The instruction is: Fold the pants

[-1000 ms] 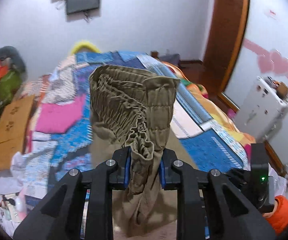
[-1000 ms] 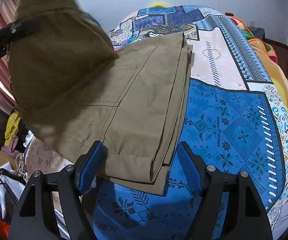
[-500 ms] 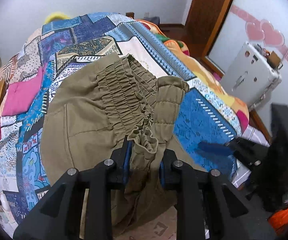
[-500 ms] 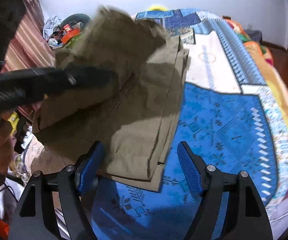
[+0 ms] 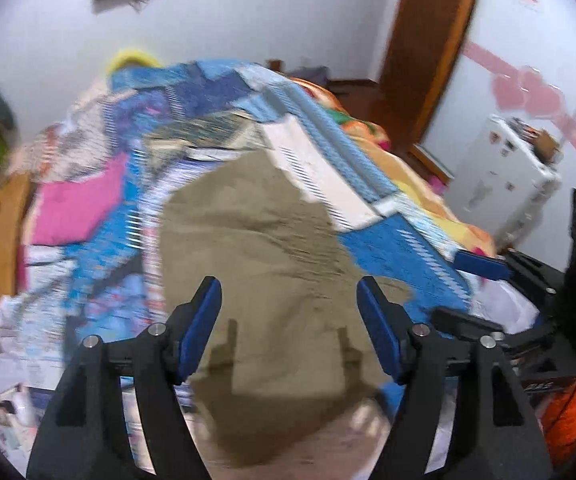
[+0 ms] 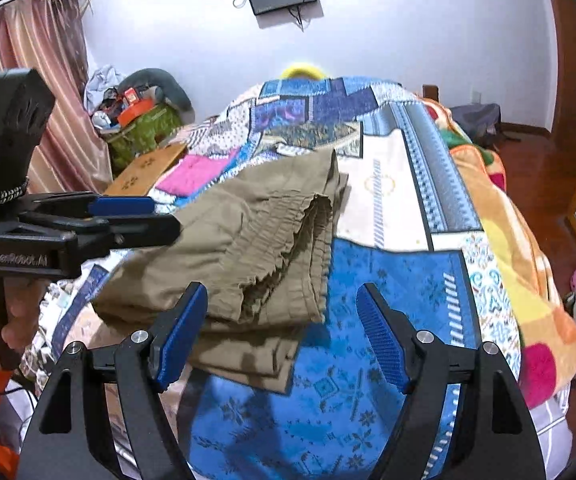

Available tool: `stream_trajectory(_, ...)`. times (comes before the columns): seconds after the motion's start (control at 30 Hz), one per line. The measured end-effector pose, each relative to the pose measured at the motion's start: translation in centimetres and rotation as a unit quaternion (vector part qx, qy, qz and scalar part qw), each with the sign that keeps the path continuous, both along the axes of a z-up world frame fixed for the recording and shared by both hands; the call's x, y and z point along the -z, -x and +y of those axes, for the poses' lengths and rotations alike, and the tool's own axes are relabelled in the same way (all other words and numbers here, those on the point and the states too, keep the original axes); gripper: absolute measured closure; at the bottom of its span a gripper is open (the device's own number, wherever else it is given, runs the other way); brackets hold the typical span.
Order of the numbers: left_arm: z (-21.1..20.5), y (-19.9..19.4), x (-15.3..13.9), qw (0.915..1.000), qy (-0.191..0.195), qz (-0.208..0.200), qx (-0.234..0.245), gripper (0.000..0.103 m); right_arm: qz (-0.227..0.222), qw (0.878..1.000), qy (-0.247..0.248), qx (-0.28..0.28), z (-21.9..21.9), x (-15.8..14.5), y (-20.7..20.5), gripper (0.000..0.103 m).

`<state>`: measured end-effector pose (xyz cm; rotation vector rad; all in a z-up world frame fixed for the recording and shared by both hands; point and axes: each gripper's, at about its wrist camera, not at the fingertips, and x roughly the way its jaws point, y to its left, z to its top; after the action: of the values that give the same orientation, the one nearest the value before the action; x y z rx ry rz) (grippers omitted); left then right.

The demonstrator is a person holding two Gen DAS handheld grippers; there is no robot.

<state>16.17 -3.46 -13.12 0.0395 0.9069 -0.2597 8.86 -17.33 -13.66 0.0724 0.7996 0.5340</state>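
The olive-brown pants (image 6: 260, 248) lie folded in a stack on the patchwork bed quilt (image 6: 400, 288), the gathered elastic waistband on top and turned toward me. In the blurred left wrist view the pants (image 5: 264, 264) lie flat ahead of my left gripper (image 5: 290, 336), which is open and empty just above their near edge. My right gripper (image 6: 282, 340) is open and empty, hovering over the near right corner of the stack. The left gripper also shows in the right wrist view (image 6: 128, 216), at the left of the pants.
The bed fills the middle of both views, its right edge draped with an orange blanket (image 6: 528, 264). A white appliance (image 5: 504, 176) stands by the wall at right. A wooden box (image 6: 148, 168) and cluttered bags (image 6: 140, 120) sit left of the bed.
My left gripper has opened and let go of the waistband. The pants' upper part has dropped onto the stack. The left gripper has drawn back toward the near edge.
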Motion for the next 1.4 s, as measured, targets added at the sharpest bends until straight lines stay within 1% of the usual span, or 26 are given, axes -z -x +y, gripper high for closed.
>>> stream_trajectory(0.1,2.4,-0.8,-0.1,0.9988,-0.025,-0.011,-0.040,0.028,-0.002,1.000,0.004,-0.003,0.7,0.2,-0.7,0.029)
stream_trajectory(0.17,4.0,-1.7,0.2,0.9974,-0.038,-0.011,-0.061,0.027,0.004,1.000,0.002,-0.006,1.5,0.8,-1.3,0.029)
stream_trajectory(0.27,6.3,-3.5,1.1,0.9951,-0.046,0.003,-0.087,0.027,0.023,1.000,0.003,-0.007,2.3,2.2,-1.9,0.029)
stream_trajectory(0.33,7.5,-5.0,1.9,0.9936,-0.049,0.016,-0.100,0.027,0.042,0.999,0.012,-0.006,2.8,3.7,-2.2,0.029)
stream_trajectory(0.4,8.2,-6.5,2.6,0.9931,-0.049,0.025,-0.103,0.027,0.065,0.998,0.012,-0.011,2.9,5.4,-2.4,0.029)
stream_trajectory(0.5,8.7,-9.3,3.7,0.9919,-0.063,0.034,-0.105,0.027,0.077,0.997,-0.007,-0.013,2.1,5.9,-2.1,0.029)
stream_trajectory(0.6,8.4,-12.3,5.2,0.9910,-0.078,0.049,-0.097,0.027,0.078,0.997,-0.004,-0.018,1.8,5.7,-2.2,0.029)
stream_trajectory(0.77,7.3,-16.9,8.2,0.9903,-0.077,0.088,-0.075,0.027,0.073,0.997,0.004,-0.029,1.9,5.7,-2.3,0.029)
stream_trajectory(0.8,7.0,-17.8,9.0,0.9902,-0.076,0.097,-0.067,0.026,0.074,0.997,0.003,-0.031,1.9,5.7,-2.4,0.029)
stream_trajectory(0.83,6.6,-18.6,9.9,0.9894,-0.077,0.109,-0.058,0.020,0.076,0.997,0.001,-0.034,1.9,5.7,-2.5,0.029)
stream_trajectory(0.87,6.2,-19.4,11.2,0.9875,-0.084,0.124,-0.048,0.018,0.078,0.996,0.000,-0.036,1.9,5.7,-2.6,0.029)
stream_trajectory(0.9,6.0,-19.9,12.1,0.9858,-0.094,0.131,-0.048,0.015,0.079,0.996,0.000,-0.041,1.9,5.7,-2.9,0.028)
stream_trajectory(0.93,6.0,-20.2,13.1,0.9843,-0.102,0.135,-0.051,0.008,0.079,0.996,0.000,-0.043,1.9,5.7,-3.1,0.028)
stream_trajectory(1.0,6.4,-20.2,13.7,0.9859,-0.106,0.113,-0.063,0.000,0.078,0.996,0.005,-0.042,1.9,5.7,-3.5,0.028)
stream_trajectory(1.1,6.8,-19.7,13.6,0.9874,-0.109,0.102,-0.054,0.000,0.077,0.996,0.014,-0.031,1.5,5.7,-4.6,0.028)
stream_trajectory(1.17,7.2,-19.1,13.5,0.9871,-0.114,0.098,-0.056,0.000,0.081,0.996,0.014,-0.022,1.1,5.7,-5.3,0.028)
stream_trajectory(1.27,8.2,-18.1,13.3,0.9858,-0.115,0.099,-0.071,0.000,0.076,0.997,0.025,-0.001,0.5,5.5,-6.1,0.028)
stream_trajectory(1.4,10.6,-15.6,12.9,0.9837,-0.107,0.102,-0.103,0.000,0.067,0.997,0.038,0.031,-0.6,4.9,-6.5,0.028)
